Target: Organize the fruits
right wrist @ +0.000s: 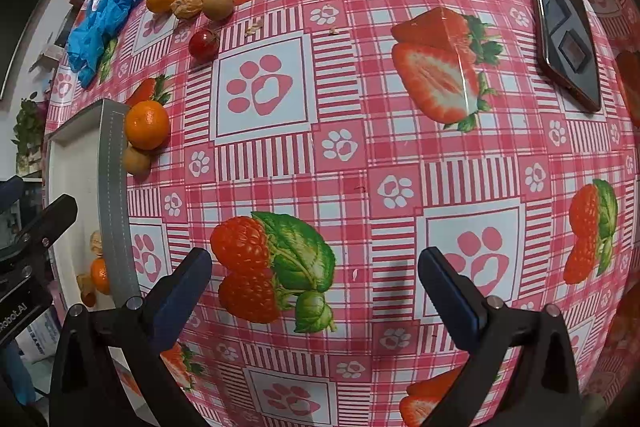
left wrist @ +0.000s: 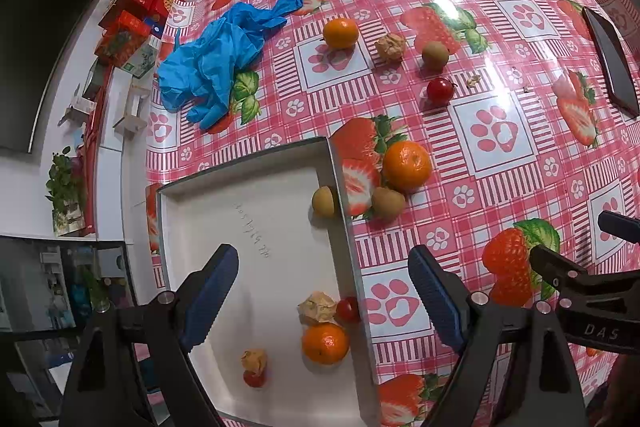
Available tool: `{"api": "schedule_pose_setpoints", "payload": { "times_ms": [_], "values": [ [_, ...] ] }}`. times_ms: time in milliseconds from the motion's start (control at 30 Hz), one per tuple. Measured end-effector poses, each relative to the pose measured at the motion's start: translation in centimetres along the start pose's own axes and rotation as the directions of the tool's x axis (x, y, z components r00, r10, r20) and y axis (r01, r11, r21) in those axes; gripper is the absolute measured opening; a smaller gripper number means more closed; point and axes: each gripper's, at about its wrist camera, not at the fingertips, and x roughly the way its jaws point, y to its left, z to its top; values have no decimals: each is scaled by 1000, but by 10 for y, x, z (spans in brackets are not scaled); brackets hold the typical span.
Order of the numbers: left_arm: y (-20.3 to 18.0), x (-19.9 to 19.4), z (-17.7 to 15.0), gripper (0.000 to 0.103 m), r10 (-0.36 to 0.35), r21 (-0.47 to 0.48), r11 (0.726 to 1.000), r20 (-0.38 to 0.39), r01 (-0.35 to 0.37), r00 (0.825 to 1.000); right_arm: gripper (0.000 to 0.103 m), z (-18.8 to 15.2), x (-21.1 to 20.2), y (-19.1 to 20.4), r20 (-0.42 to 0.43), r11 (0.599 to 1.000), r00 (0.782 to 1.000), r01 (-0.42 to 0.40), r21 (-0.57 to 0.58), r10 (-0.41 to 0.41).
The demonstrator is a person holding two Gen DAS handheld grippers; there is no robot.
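Hovering over the white tray (left wrist: 256,211), my left gripper (left wrist: 324,291) has its blue pads spread wide with nothing between them. In the lower middle of the left view the tray already holds an orange (left wrist: 325,343), a cherry tomato (left wrist: 347,309) against the right wall, a papery husked fruit (left wrist: 317,307) touching both, and lower left of those another husk (left wrist: 254,359) with a second small red fruit (left wrist: 255,379) just below it. A small brown fruit (left wrist: 324,201) sits at the tray's right wall, higher in the frame.

Just outside that wall, on the strawberry tablecloth (left wrist: 492,131), lie a bigger orange (left wrist: 407,165) and a brown fruit (left wrist: 388,203), touching. Toward the upper middle sit a small orange (left wrist: 340,33), a husk (left wrist: 390,47), a brown fruit (left wrist: 435,55) and a tomato (left wrist: 440,91), with blue gloves (left wrist: 216,55) to their left. A dark phone (left wrist: 612,63) lies at the right edge.

My right gripper (right wrist: 316,287) hangs over bare cloth, fingers apart and empty, the tray at that view's left edge; its contents there are mostly hidden, so I may be misreading them.
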Motion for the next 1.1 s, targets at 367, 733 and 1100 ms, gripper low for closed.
{"api": "schedule_pose_setpoints", "payload": {
  "times_ms": [367,733,1100],
  "values": [
    [-2,4,1,88,-1,-1,1000,-6,1,1000,103,3,2,5,-5,1000,1000,2,4,-2],
    [3,7,2,88,-3,-15,1000,-10,3,1000,103,6,2,16,15,998,999,50,-39,-49],
    [5,7,5,88,-25,-20,999,-6,25,1000,103,10,6,15,9,998,999,48,-35,-48]
  ]
}}
